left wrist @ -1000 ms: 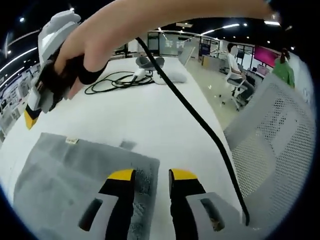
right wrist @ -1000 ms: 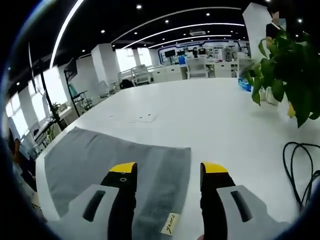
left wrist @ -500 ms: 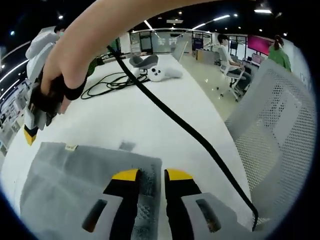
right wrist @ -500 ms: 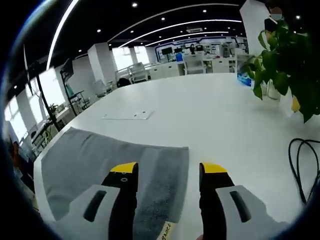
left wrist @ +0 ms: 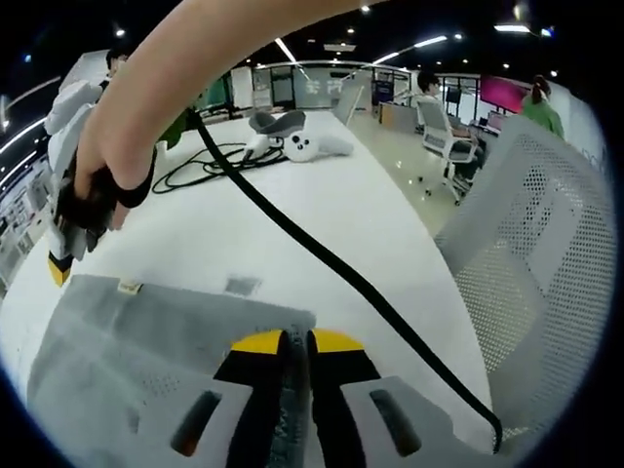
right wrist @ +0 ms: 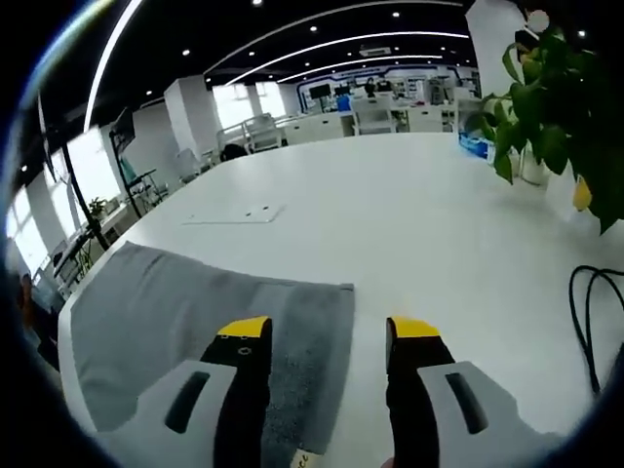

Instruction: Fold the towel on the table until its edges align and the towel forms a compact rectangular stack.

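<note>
Your left gripper [left wrist: 296, 343] has narrowed over the last second and is now pinched on the towel [left wrist: 136, 341] at its corner nearest the mesh chair [left wrist: 546, 283], so that corner looks ready to lift. Your right gripper [right wrist: 328, 330] has stayed wide, straddling the towel's other near corner without gripping. The towel is grey, nubbly terry with a small tag [left wrist: 128, 287], lying flat and unfolded on the smooth white table [right wrist: 409, 214]; a black cable [left wrist: 322, 258] crosses beyond it
</note>
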Motion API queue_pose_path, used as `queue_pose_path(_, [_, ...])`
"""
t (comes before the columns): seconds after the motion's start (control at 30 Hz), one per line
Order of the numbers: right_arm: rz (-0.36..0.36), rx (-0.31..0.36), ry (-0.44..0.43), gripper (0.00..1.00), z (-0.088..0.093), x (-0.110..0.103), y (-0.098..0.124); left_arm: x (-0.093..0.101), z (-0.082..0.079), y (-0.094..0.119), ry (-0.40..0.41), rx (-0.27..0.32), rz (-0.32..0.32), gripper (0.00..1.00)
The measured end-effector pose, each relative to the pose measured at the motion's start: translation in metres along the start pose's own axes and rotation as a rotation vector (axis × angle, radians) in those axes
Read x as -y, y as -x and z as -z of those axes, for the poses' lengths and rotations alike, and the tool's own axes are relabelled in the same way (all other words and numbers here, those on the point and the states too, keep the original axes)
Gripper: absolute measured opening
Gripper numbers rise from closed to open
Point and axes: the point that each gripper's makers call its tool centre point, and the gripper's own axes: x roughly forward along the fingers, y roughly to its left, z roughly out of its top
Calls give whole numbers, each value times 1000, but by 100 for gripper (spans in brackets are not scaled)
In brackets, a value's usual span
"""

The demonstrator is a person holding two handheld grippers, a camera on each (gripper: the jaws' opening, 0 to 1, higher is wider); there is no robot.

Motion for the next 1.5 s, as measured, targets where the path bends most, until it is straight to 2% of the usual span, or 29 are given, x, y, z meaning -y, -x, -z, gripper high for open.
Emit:
queue_pose_path(0.23, [-2, -9, 2, 44, 1, 2, -11, -5, 0, 0, 43, 17, 16, 5])
queue_pose_path(0.5, [31, -11, 3, 37, -1, 6, -17, -4, 0, 0, 60, 32, 13, 4])
queue_pose_path(0.63, [52, -24, 48, 34, 0, 7, -18, -5, 0, 0, 61, 38, 17, 4])
queue_pose_path(0.8, [69, -57, 89, 27, 7, 9, -22, -5, 0, 0, 77, 50, 22, 4])
queue_pose_path(0.9, [76, -53, 133, 22, 6, 11, -26, -5, 0, 1, 76, 54, 19, 4])
queue_pose_path(1.07, [59, -54, 165, 13, 5, 10, -31, -6, 0, 1, 104, 80, 29, 4])
queue_pose_path(1.17, [18, -47, 176, 4, 5, 2, -32, -5, 0, 1, 96, 78, 28, 4])
queue_pose_path(1.23, [17, -45, 188, 1, 4, 1, -32, -5, -1, 1, 86, 74, 19, 4])
queue_pose_path(1.33, [26, -58, 141, 1, 3, 2, -30, -5, -1, 0, 34, 84, -19, 3])
queue_pose_path(1.4, [17, -56, 120, 0, 1, 0, -28, -5, -1, 1, 66, 88, -30, 3])
queue_pose_path(1.5, [0, -43, 85, 0, -3, -5, -24, -5, -1, 1, 58, 78, -39, 2])
